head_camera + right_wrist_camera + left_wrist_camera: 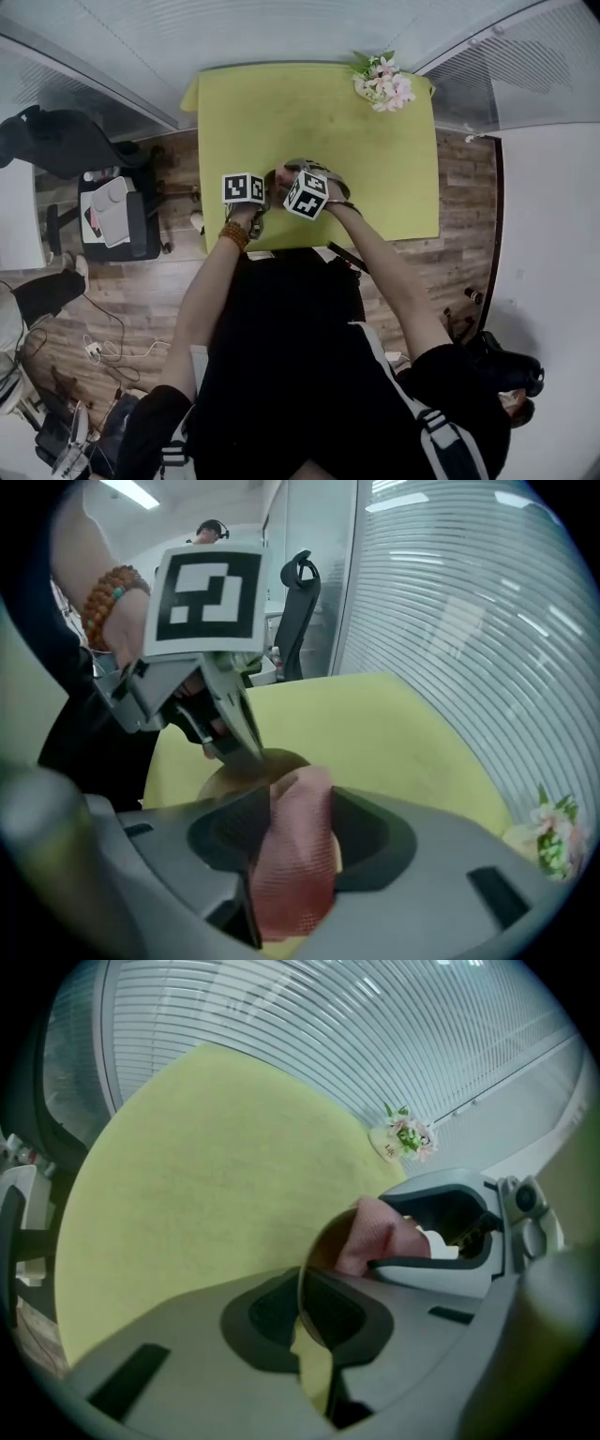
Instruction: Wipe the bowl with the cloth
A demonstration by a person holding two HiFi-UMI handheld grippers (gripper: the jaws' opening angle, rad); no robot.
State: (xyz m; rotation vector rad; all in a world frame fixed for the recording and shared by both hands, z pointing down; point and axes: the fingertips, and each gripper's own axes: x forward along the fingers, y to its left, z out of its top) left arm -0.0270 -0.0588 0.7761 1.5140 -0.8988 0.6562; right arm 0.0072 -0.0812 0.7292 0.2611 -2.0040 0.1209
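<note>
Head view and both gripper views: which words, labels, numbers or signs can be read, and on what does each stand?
No word or number is readable.
Left marker cube: black-and-white square pattern, no letters.
Right marker cube: the same kind of pattern, no letters.
Flower vase: a small dark mark, too blurred to read.

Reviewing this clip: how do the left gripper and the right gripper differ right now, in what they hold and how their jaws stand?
The left gripper grips the bowl by its thin rim; the right gripper holds the bunched pink cloth. The left gripper's jaws are nearly together, while the right gripper's stand wider around the fabric. Both point down over the green table, close together.
</note>
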